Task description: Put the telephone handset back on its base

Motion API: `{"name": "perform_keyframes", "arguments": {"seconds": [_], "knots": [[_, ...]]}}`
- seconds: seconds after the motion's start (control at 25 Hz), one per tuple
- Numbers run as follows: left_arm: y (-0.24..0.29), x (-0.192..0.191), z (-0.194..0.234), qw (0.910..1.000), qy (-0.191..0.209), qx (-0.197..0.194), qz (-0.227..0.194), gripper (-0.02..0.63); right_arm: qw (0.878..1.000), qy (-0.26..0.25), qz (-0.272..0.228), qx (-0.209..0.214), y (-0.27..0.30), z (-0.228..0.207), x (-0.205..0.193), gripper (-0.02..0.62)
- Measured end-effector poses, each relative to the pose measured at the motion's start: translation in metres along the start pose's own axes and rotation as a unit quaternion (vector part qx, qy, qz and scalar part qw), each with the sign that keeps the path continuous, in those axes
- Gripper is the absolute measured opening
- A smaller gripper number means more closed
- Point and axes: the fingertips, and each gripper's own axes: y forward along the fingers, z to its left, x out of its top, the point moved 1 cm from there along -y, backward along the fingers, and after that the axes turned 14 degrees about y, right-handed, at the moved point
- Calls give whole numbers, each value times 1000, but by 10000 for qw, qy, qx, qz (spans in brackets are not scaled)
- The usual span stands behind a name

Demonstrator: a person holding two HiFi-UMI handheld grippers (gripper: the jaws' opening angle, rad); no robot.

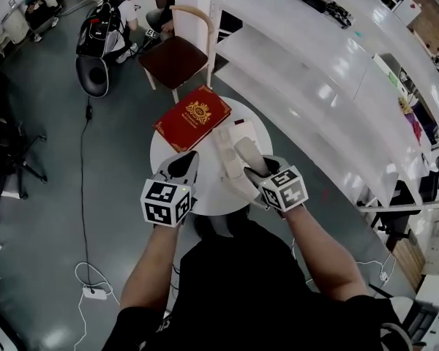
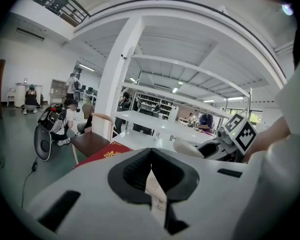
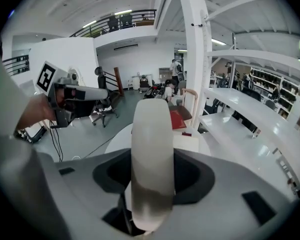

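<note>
Cream plastic fills the middle of the right gripper view: the handset [image 3: 151, 149] stands on end in the right gripper [image 3: 152, 181], whose jaws are clamped on its lower part. In the head view it sits just right of centre, above the white base [image 1: 227, 146] on the round table [image 1: 205, 196]; whether the two touch cannot be told. Left of centre, the left gripper [image 1: 184, 165] has its jaws drawn together, with only a thin pale sliver in the slit. The likely risk is misalignment. Pinched toward one end, the handset could pivot and land askew across the cradle. It could also push the unsteadied base toward the red book [image 1: 192, 117] at upper middle.
</note>
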Motion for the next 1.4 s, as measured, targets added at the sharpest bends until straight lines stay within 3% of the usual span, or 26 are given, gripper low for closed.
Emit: {"name": "perform_keyframes", "arguments": {"seconds": [0.32, 0.8, 1.4], "knots": [[12, -9, 16, 9996, -125, 182, 147, 9, 9988, 283, 376, 150, 52, 5, -14, 212], [27, -48, 24, 9981, -184, 172, 556, 9, 9958, 386, 831, 18, 121, -10, -24, 212], [13, -76, 24, 9966, -411, 260, 668, 9, 9894, 864, 898, -747, 154, -28, -15, 213]]}}
